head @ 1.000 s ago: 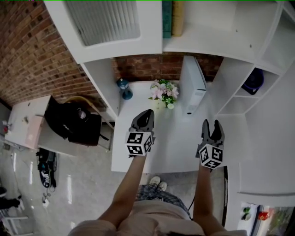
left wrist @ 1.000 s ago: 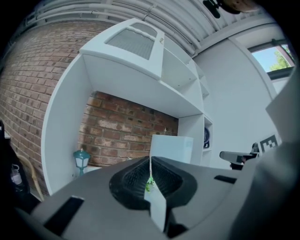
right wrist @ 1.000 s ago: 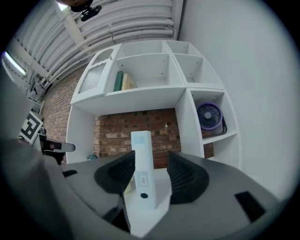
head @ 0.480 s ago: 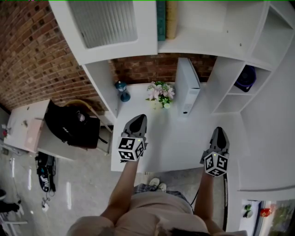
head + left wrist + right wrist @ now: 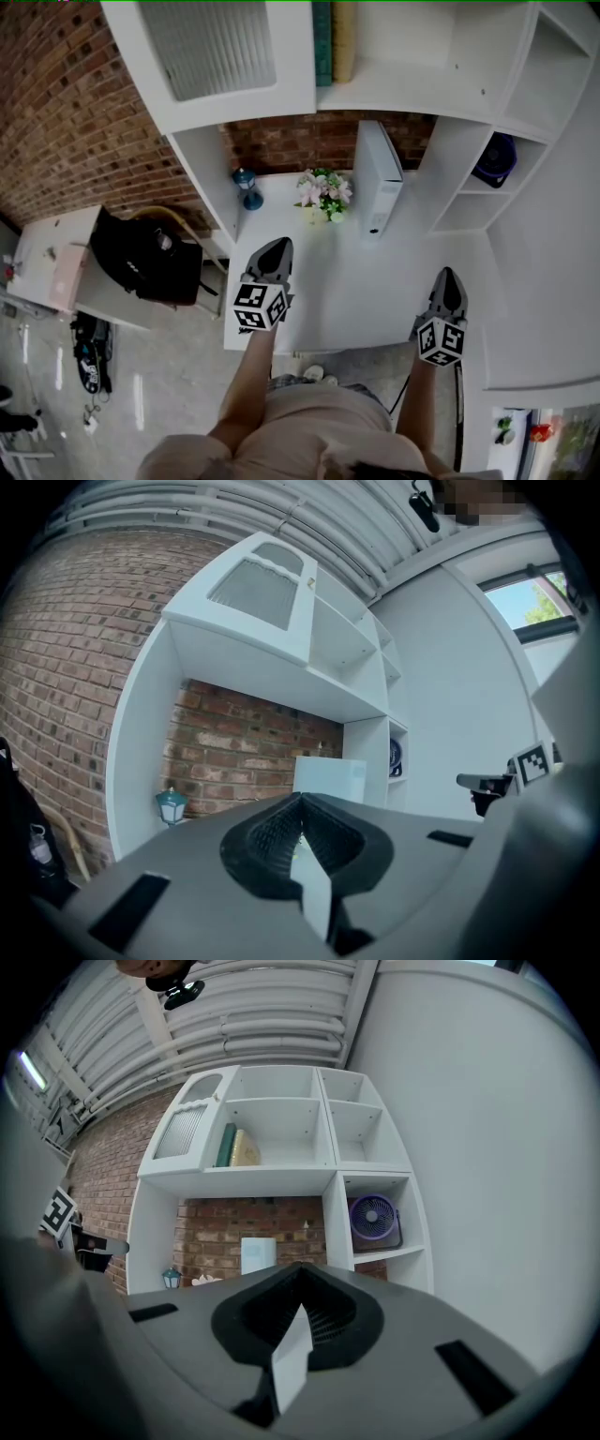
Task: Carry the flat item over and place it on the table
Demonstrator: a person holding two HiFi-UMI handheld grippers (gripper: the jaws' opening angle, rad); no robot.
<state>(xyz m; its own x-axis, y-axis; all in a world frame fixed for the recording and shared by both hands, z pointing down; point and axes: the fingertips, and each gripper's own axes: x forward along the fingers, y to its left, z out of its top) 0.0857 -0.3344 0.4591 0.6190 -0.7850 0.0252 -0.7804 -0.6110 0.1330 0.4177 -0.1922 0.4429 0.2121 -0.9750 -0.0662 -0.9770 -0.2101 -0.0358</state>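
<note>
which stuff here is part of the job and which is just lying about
Job: white flat upright panel, likely the item; white table; left gripper, shut, empty; right gripper, jaws just closed on nothing.
Lying about: pink flower bunch; small blue lantern; purple fan; shelved books; black bag.

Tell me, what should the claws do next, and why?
Probably open them, ready to reach forward. The left claw and right claw are both shut and empty, near the front of the table. The only flat thing, a white panel, stands upright at the back beside the flowers, untouched.
</note>
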